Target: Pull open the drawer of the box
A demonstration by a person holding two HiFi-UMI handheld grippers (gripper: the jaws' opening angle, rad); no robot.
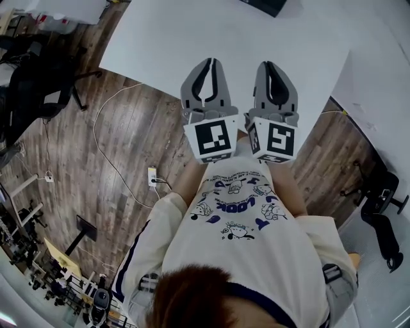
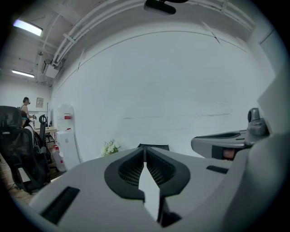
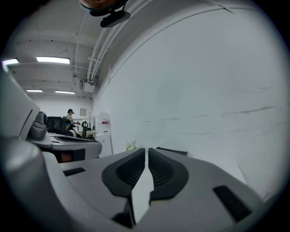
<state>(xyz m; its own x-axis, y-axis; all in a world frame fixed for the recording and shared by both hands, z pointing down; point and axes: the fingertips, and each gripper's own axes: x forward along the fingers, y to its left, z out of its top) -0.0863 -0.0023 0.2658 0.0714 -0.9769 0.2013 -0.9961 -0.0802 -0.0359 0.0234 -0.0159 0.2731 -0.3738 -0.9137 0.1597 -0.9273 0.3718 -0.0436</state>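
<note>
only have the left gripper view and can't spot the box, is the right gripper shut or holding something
observer: the right gripper is shut, jaws together with nothing between them.
operator: ok, how do the two sit over the table
observer: from the head view, the left gripper and the right one are side by side and apart, reaching over the near edge of the white table.
operator: any box close to them
observer: none beside them. the head view shows only a dark object at the table's far side, cut off by the frame. i cannot tell if it is the box.
</note>
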